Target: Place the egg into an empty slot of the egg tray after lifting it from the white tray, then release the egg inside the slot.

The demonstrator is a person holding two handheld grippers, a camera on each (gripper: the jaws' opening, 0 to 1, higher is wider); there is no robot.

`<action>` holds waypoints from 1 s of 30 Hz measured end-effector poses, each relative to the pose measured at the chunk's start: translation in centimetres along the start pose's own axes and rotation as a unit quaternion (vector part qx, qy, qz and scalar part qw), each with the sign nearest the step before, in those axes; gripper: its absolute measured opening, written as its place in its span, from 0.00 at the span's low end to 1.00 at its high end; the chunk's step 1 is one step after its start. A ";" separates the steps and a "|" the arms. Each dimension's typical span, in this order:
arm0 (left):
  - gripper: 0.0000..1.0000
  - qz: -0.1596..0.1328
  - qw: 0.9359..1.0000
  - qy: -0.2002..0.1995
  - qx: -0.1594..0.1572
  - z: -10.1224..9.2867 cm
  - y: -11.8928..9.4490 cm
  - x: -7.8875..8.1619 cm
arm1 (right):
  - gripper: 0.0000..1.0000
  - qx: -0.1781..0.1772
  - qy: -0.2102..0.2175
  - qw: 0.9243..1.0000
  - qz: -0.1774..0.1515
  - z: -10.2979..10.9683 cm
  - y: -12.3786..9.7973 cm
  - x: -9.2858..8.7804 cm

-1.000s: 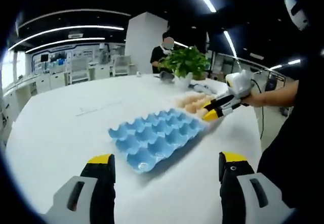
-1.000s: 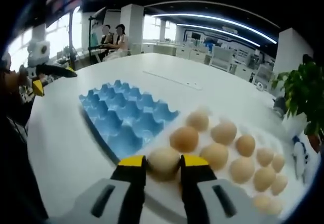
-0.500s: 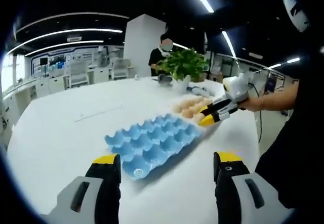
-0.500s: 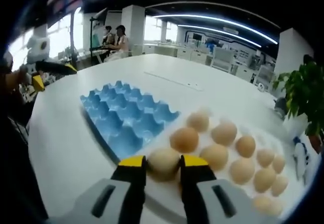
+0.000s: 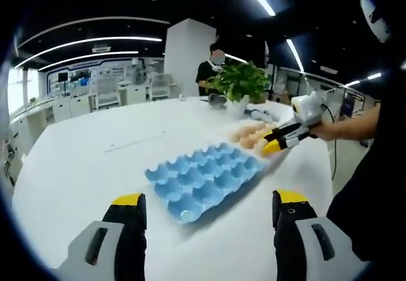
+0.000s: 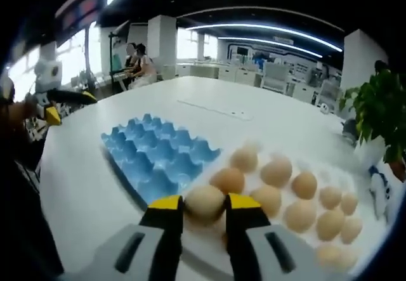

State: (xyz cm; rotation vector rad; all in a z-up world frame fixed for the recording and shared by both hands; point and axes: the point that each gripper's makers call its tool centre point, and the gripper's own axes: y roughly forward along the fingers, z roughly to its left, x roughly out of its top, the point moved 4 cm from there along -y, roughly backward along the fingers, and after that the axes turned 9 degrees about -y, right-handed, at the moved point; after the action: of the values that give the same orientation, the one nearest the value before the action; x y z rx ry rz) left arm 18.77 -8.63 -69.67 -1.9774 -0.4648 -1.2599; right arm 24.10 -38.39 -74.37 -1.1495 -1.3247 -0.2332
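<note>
Right fingers: your right gripper (image 6: 204,206) has its yellow-tipped jaws clamped on a pale beige egg (image 6: 204,201), one jaw on each side of it.
Held egg: it sits at the near edge of the egg cluster — whether it touches the tray beneath, you cannot tell from the right gripper view.
Left fingers: your left gripper (image 5: 206,206) has its jaws spread wide with nothing between them, hanging above the bare tabletop.
White tray: the flat white tray (image 6: 365,233) carries the other brown eggs (image 6: 278,170) in rows (about a dozen, the far ones blurred).
Egg tray: the blue moulded egg tray (image 6: 156,156) lies just beside the white tray, on the side toward your left gripper; the cups you can see hold no eggs.
Same tray, other side: in the left gripper view the blue tray (image 5: 204,176) lies ahead of the open jaws — your right gripper (image 5: 271,145) shows at its far corner.
Table: a round white table (image 5: 82,160) bears it all.
Beyond: a green potted plant (image 5: 241,81) stands at the far edge.
</note>
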 end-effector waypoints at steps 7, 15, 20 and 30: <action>0.84 0.005 1.000 0.012 -0.006 0.0 0.4 0.0 | 0.25 -0.001 -0.007 1.000 -0.011 -0.2 -0.4 0.5; 0.84 0.008 1.000 0.015 -0.011 0.1 0.6 0.0 | 0.25 0.010 0.000 1.000 -0.026 0.1 -0.3 1.7; 0.84 0.011 1.000 0.016 -0.012 0.3 0.6 -0.1 | 0.26 0.024 0.005 0.999 -0.032 1.1 0.3 2.3; 0.84 0.015 1.000 0.018 -0.015 0.5 0.7 -0.3 | 0.26 0.063 -0.004 0.997 -0.041 3.8 1.5 3.4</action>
State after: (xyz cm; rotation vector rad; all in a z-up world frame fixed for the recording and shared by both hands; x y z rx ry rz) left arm 19.43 -8.68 -70.36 -1.9754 -0.3988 -1.2878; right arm 23.87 -33.24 -72.95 -0.9918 -1.3744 -0.2012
